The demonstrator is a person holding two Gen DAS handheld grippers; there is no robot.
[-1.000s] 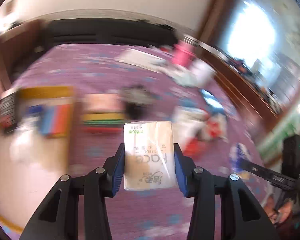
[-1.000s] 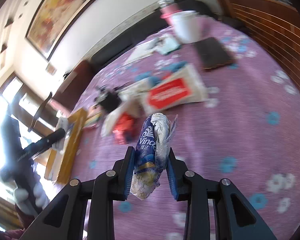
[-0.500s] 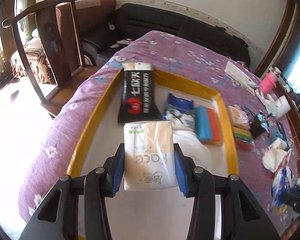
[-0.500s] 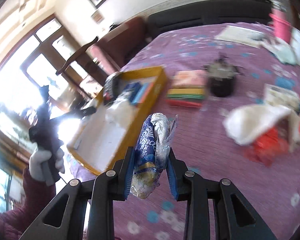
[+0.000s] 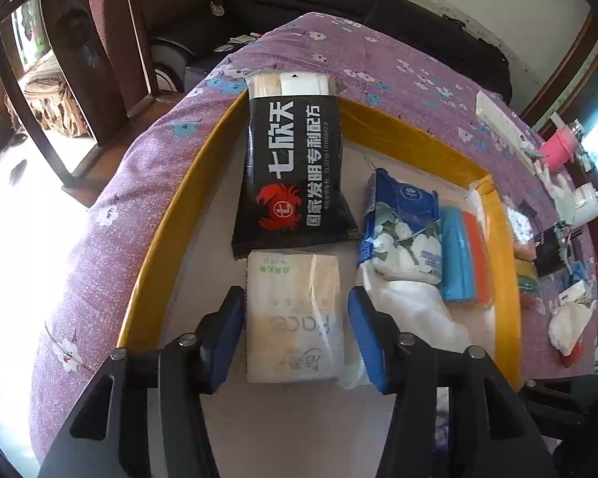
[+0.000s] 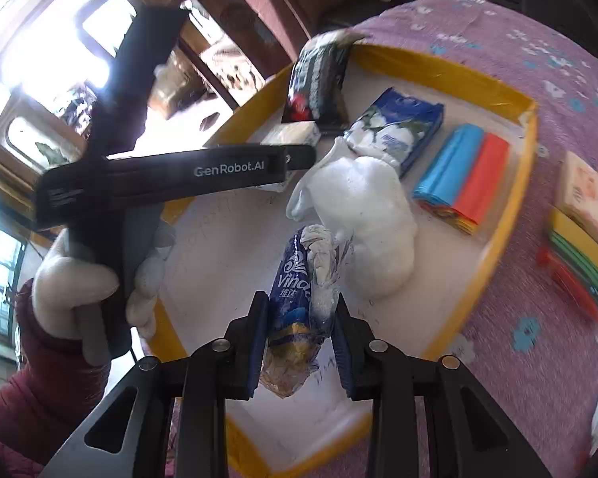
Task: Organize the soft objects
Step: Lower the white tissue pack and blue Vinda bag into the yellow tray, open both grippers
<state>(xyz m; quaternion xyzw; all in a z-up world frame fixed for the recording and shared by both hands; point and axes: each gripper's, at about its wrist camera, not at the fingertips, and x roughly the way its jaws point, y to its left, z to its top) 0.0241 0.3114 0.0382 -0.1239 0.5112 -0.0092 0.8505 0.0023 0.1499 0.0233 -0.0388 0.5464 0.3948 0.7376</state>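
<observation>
A cream tissue pack [image 5: 295, 310] lies on the white floor of the yellow-rimmed tray [image 5: 171, 223], just below a black crab-logo packet [image 5: 291, 175]. My left gripper [image 5: 297, 334] straddles the cream pack. Its jaws are opening, and thin gaps show between the pads and the pack. My right gripper [image 6: 301, 342] is shut on a blue Vinda tissue pack [image 6: 293, 290], held over the tray's near part [image 6: 510, 215] beside a white soft bag [image 6: 362, 219]. In the right wrist view one finger of the left gripper [image 6: 239, 169] reaches in from the left, held by a gloved hand [image 6: 75, 279].
Also in the tray are a blue floral tissue pack [image 5: 402, 227] and a blue-and-orange bundle [image 5: 464, 255]. Outside its right rim sit stacked coloured cloths [image 6: 578, 263] and scattered items [image 5: 570, 318] on the purple cloth. A wooden chair [image 5: 99, 59] stands past the table's left edge.
The left gripper swung to the tray, sank and set the cream pack on its floor; its jaws have widened off it. The right gripper swept from the table's clutter to above the tray, pack still held.
</observation>
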